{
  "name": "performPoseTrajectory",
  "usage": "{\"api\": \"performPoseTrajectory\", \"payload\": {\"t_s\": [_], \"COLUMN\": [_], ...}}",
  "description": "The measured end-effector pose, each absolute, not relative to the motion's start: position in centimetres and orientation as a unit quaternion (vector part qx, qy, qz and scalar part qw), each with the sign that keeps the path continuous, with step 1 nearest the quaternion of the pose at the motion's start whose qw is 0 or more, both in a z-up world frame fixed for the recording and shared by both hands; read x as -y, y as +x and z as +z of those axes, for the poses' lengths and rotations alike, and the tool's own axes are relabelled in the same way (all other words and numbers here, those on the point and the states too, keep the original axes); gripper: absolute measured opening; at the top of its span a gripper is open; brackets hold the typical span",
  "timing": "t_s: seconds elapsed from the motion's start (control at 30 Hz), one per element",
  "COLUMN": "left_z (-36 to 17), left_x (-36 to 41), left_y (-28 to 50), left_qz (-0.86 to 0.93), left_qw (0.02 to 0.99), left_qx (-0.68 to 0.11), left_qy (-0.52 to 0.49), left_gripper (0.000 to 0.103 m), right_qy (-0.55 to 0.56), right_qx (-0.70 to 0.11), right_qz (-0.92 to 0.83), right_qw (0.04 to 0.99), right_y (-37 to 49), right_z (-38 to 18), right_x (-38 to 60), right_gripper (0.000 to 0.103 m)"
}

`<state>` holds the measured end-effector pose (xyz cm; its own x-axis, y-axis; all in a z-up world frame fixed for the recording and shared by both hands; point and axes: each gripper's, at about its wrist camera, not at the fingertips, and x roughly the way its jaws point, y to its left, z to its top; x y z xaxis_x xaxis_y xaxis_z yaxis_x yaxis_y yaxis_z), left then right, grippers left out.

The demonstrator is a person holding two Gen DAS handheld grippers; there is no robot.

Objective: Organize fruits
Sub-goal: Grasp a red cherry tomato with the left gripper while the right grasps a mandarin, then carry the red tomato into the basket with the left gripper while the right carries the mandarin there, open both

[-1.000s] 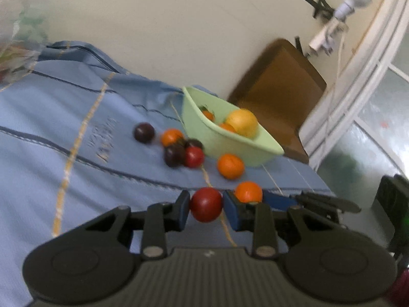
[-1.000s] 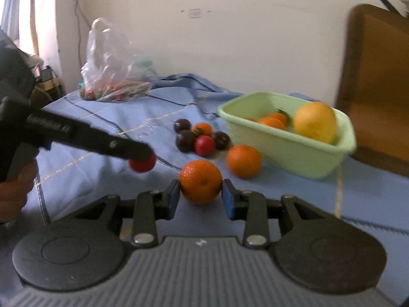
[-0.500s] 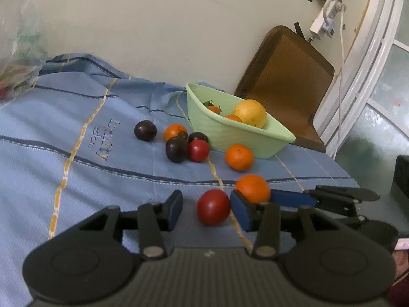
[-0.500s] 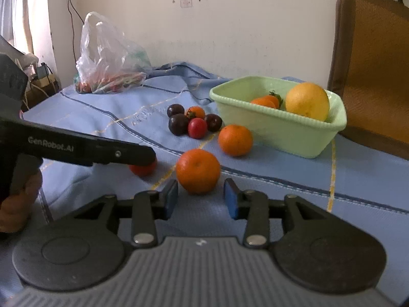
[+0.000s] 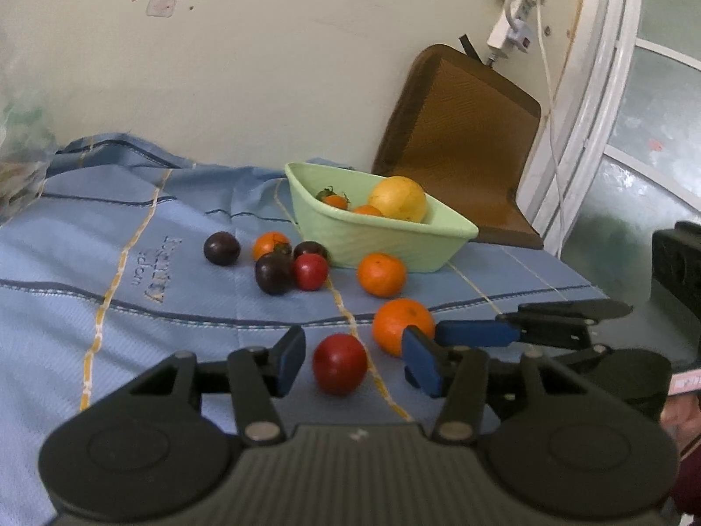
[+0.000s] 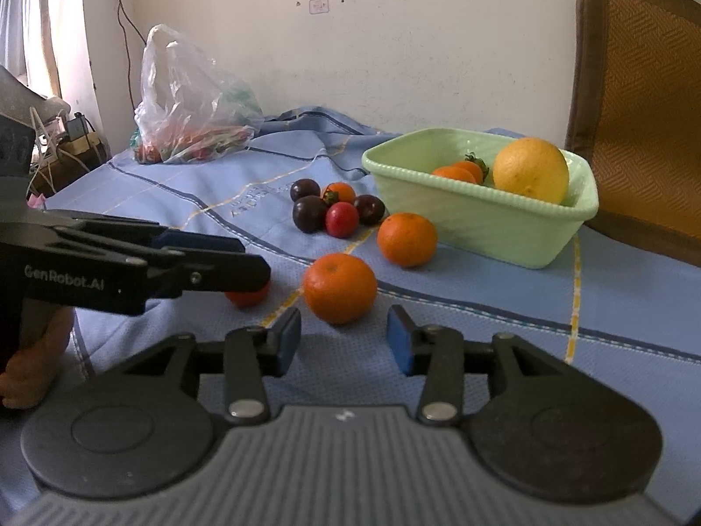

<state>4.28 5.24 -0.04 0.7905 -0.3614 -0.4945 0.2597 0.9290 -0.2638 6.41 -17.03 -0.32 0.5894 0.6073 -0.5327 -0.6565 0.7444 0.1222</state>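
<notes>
My left gripper (image 5: 352, 357) is open, its pads either side of a red fruit (image 5: 339, 364) that rests on the blue cloth. My right gripper (image 6: 344, 342) is open just behind an orange (image 6: 339, 287) lying on the cloth. That orange also shows in the left wrist view (image 5: 401, 324). A second orange (image 6: 406, 239) lies near the pale green bowl (image 6: 473, 219), which holds a large yellow citrus (image 6: 530, 170) and small orange fruits. A cluster of dark plums, a red fruit and an orange tomato (image 6: 337, 208) lies left of the bowl.
A clear plastic bag of produce (image 6: 192, 101) sits at the back left of the cloth. A brown chair (image 6: 639, 101) stands behind the bowl. The left gripper's arm (image 6: 131, 267) crosses the right wrist view at left. A wall runs behind the table.
Both grippers opened and let go: the red fruit and the orange now rest on the cloth. Both grippers drew back a little.
</notes>
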Motion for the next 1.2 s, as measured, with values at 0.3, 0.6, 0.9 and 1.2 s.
{"api": "performPoseTrajectory", "payload": {"t_s": [0.3, 0.6, 0.9, 1.2], "left_z": [-0.2, -0.5, 4.7, 4.0], "left_x": [-4.9, -5.8, -4.4, 0.5], "left_y": [4.5, 5.0, 11.1, 20.1], "left_qz": [-0.166, -0.165, -0.202, -0.199], "left_qw": [0.939, 0.932, 0.933, 0.923], "left_qx": [-0.291, -0.305, -0.262, -0.299], "left_qy": [-0.08, -0.105, -0.144, -0.135], "left_gripper": [0.047, 0.029, 0.029, 0.029], "right_qy": [-0.047, -0.081, -0.042, 0.002], "right_qx": [-0.282, -0.261, -0.189, -0.185], "right_qz": [0.355, 0.358, 0.308, 0.215], "right_qw": [0.89, 0.893, 0.932, 0.959], "right_y": [6.3, 7.3, 10.1, 15.2], "right_z": [-0.3, 0.0, 2.7, 2.2], "right_x": [16.8, 15.2, 17.4, 20.3], "right_gripper": [0.049, 0.041, 0.041, 0.042]}}
